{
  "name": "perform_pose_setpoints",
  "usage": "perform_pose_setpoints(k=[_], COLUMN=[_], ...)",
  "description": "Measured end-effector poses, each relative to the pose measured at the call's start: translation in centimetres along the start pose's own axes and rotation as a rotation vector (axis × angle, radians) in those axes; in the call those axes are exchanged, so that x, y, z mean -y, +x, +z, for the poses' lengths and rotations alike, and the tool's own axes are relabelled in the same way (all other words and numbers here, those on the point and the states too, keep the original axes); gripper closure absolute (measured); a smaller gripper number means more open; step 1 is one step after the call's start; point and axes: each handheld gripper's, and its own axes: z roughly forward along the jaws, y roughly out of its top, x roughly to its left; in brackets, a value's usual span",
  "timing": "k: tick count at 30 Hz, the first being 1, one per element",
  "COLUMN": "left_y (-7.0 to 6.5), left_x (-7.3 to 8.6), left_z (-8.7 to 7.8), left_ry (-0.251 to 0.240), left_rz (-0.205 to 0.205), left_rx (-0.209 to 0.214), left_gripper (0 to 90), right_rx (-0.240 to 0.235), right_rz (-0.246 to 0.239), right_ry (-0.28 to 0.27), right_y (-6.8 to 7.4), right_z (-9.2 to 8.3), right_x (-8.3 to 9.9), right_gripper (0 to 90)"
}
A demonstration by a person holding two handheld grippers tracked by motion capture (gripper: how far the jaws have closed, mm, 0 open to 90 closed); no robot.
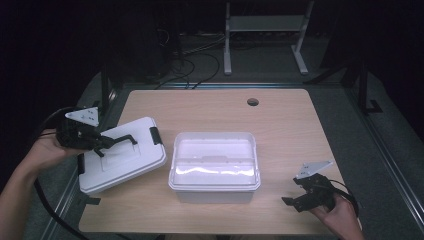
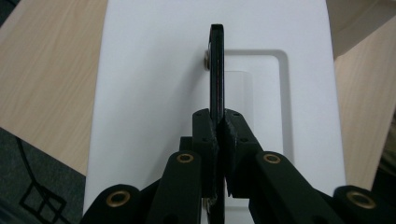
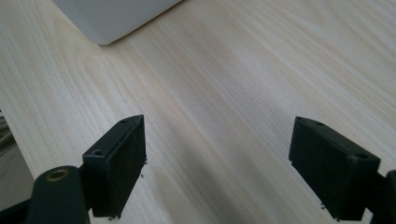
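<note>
Nearest the camera: right hand-held gripper (image 1: 306, 194), jaws spread wide over bare bench (image 1: 210, 107) at the near right corner, holding nothing.

Judged about halfway: lid (image 1: 121, 156) already off the box (image 1: 214, 167), held by its black handle (image 2: 216, 70), not yet set down flat or put back on. Left hand-held gripper (image 1: 98, 144) pressed together on that handle, pinching it edge-on between the pads.

White, rectangular, smooth lid with a recessed panel under the handle and black latches at the ends; sits at the left of the bench, tilted, near edge overhanging the bench's left side. Just right of it, apart from it, the open white box in the middle of the bench, apparently empty.
</note>
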Motion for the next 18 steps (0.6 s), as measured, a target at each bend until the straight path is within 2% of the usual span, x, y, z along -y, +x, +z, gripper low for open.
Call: perform_pose_setpoints(k=[7,18], left_y=[-0.8,-2.3], left_x=[-1.6,-4.3], left_z=[-1.6,-2.3], left_ry=[-0.04,-0.067], left_rz=[0.036,0.1], left_rx=[0.019,0.054], left_gripper=[84.4,84.4], right_rx=[0.001,0.001], right_rz=[0.004,0.008], right_ry=[-0.006,-0.003], right_y=[-0.2,-0.2], right_z=[-0.1,-0.1], right_x=[0.2,0.1], right_gripper=[18.3,18.3])
